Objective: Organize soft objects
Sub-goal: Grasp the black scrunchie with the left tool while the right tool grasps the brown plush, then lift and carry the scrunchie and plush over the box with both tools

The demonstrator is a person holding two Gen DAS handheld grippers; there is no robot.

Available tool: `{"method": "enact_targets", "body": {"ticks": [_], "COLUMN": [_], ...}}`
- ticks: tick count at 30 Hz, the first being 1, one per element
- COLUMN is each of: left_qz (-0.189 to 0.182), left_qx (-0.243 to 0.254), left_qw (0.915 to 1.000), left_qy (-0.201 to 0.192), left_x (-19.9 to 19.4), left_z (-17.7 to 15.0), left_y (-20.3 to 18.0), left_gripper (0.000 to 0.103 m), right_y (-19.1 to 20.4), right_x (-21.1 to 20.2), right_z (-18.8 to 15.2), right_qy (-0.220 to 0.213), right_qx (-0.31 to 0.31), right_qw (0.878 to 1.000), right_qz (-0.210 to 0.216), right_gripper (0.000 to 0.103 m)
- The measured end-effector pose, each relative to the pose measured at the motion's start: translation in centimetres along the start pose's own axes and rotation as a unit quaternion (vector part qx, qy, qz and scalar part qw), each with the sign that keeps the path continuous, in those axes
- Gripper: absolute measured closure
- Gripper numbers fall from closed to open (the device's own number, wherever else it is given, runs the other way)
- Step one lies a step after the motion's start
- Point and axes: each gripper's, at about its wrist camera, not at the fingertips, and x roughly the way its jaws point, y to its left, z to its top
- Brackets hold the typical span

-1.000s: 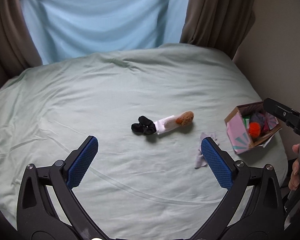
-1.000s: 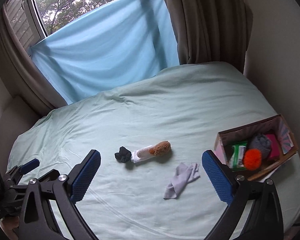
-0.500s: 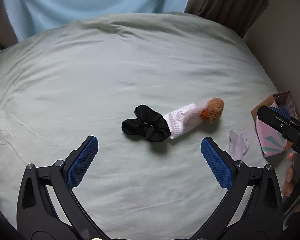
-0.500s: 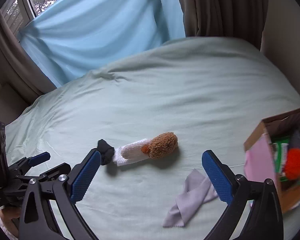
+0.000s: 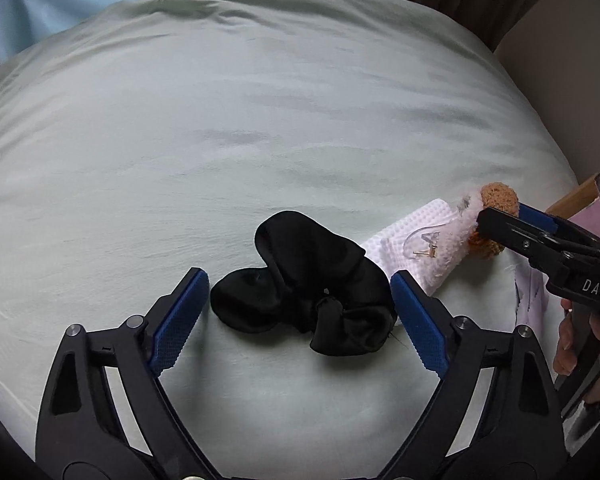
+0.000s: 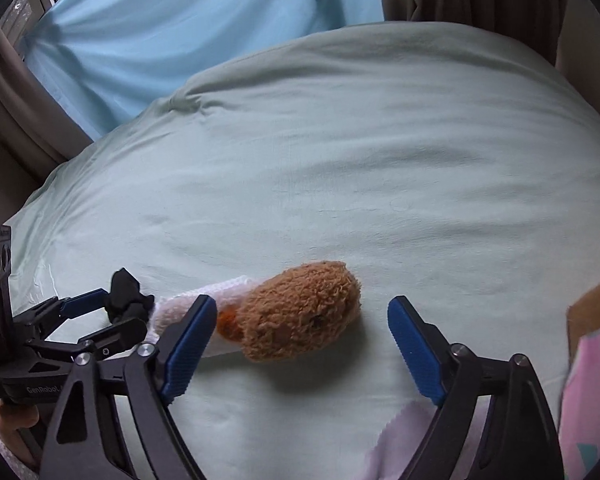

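Note:
A black scrunchie [image 5: 306, 298] lies on the pale green bedsheet [image 5: 260, 120]. My left gripper [image 5: 300, 316] is open with its jaws on either side of the scrunchie, low over it. Beside it lies a white knitted piece [image 5: 424, 244] with a brown fuzzy plush end [image 6: 300, 312]. My right gripper [image 6: 300, 344] is open and straddles the brown plush. The right gripper also shows in the left wrist view [image 5: 540, 240], and the left gripper shows in the right wrist view [image 6: 88, 320], around the scrunchie [image 6: 126, 294].
A light lilac cloth [image 6: 412, 440] lies under the right gripper's near side; it also shows in the left wrist view [image 5: 534, 300]. A cardboard box with a pink side [image 6: 592, 380] stands at the right. Curtains and a blue drape [image 6: 180, 32] hang behind the bed.
Both grippers have moved forward and down. The left one has come around the black scrunchie, the right one around the brown plush. Both stay open.

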Motion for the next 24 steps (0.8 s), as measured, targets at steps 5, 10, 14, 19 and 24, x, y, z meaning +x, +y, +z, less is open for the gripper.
{"method": "enact_targets", "body": {"ticks": [5,10,14,19,24], "left_qz": [0.003,0.004,0.003,0.004,0.006], "left_qx": [0.009,0.025,0.031,0.024,0.014], "left_qw": [0.9999,0.9996,0.9994,0.9995,0.9998], "left_qy": [-0.006,-0.01,-0.014,-0.017,-0.015], "left_x": [0.4,0.6,0.9,1.0,0.5], "left_z": [0.0,0.3,0.4,0.6,0.6], "left_y": [0.0,-0.3,-0.6,-0.8,-0.9], "left_gripper": [0.029,0.051,0.066,0.076,0.077], "right_y": [0.0,0.2,0.1,0.0,0.2], "right_x": [1.1,1.3,1.8,1.4,0.6], "right_z": [0.4,0.8,0.8,0.8,1.1], "right_qy": [0.002,-0.005,-0.017,-0.029,-0.032], "right_qx": [-0.002,0.002,0.013,0.02,0.022], "right_qw": [0.999,0.999,0.999,0.999,0.999], "right_qz": [0.048,0.049,0.049,0.036,0.028], "right_gripper": [0.037,0.042,0.046,0.058,0.062]}}
